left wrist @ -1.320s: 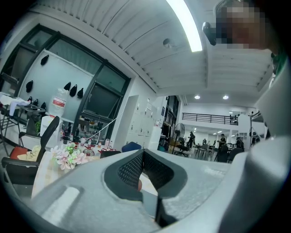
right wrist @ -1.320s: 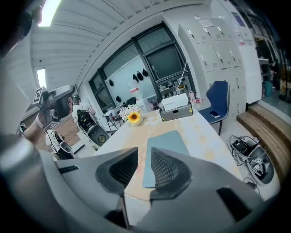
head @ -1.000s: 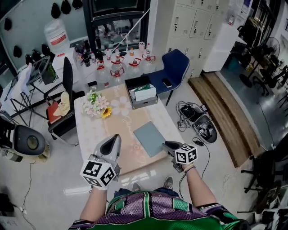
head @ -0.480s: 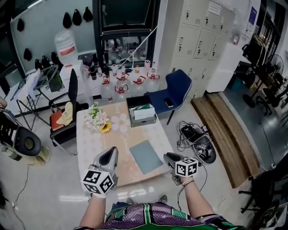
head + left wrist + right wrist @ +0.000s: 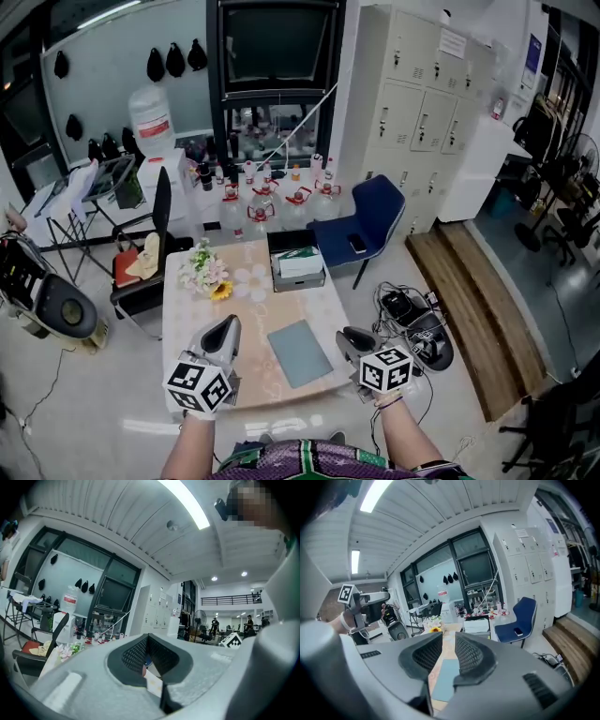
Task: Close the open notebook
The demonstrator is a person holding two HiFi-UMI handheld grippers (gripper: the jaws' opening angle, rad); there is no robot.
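Note:
The grey-blue notebook (image 5: 299,352) lies shut and flat on the pale patterned table (image 5: 199,314), near its front right part; it also shows in the right gripper view as the notebook (image 5: 445,679) below the jaws. My left gripper (image 5: 225,328) hovers over the table's front left, jaws meeting at the tips with nothing held; in its own view the left gripper (image 5: 147,637) points level toward the room. My right gripper (image 5: 351,337) hangs just off the table's right edge, apart from the notebook. In its own view the right gripper (image 5: 449,641) shows a narrow empty gap between its jaws.
A bunch of flowers (image 5: 204,274) stands at the table's back left and a black box (image 5: 296,264) with a packet at the back. A blue chair (image 5: 369,221), a black chair (image 5: 155,246) and floor cables (image 5: 412,323) surround the table.
Both grippers have risen above the table, the right one more. The view has pulled back and up, so the table looks smaller. The notebook stays shut and still.

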